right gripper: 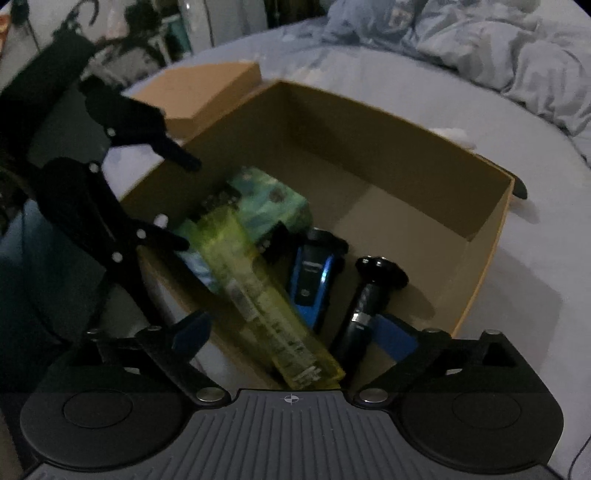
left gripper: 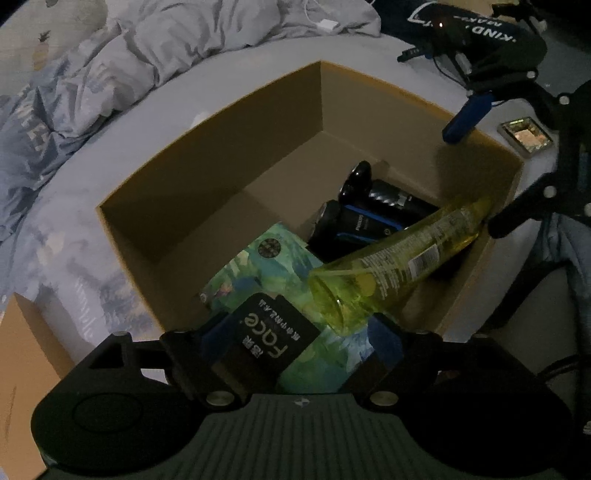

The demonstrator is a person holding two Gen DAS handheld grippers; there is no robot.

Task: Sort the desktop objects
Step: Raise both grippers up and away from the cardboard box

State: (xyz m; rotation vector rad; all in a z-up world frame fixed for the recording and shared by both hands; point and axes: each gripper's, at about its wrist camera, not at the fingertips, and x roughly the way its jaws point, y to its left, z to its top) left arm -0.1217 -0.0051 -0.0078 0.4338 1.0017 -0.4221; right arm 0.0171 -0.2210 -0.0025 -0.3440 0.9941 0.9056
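Note:
An open cardboard box sits on a bed. In it lie a green patterned pack with a black "face" label, a yellow-green bottle leaning across the pack, a blue Philips shaver and a black shaver. My left gripper reaches over the near rim, its fingers set against the pack's two sides. My right gripper hangs wide open over the opposite rim. The bottle's cap end lies loose between its fingers.
A second cardboard piece lies beside the box. A crumpled duvet fills the far side of the bed. A small square case, a white charger and a dark printed bag lie beyond the box.

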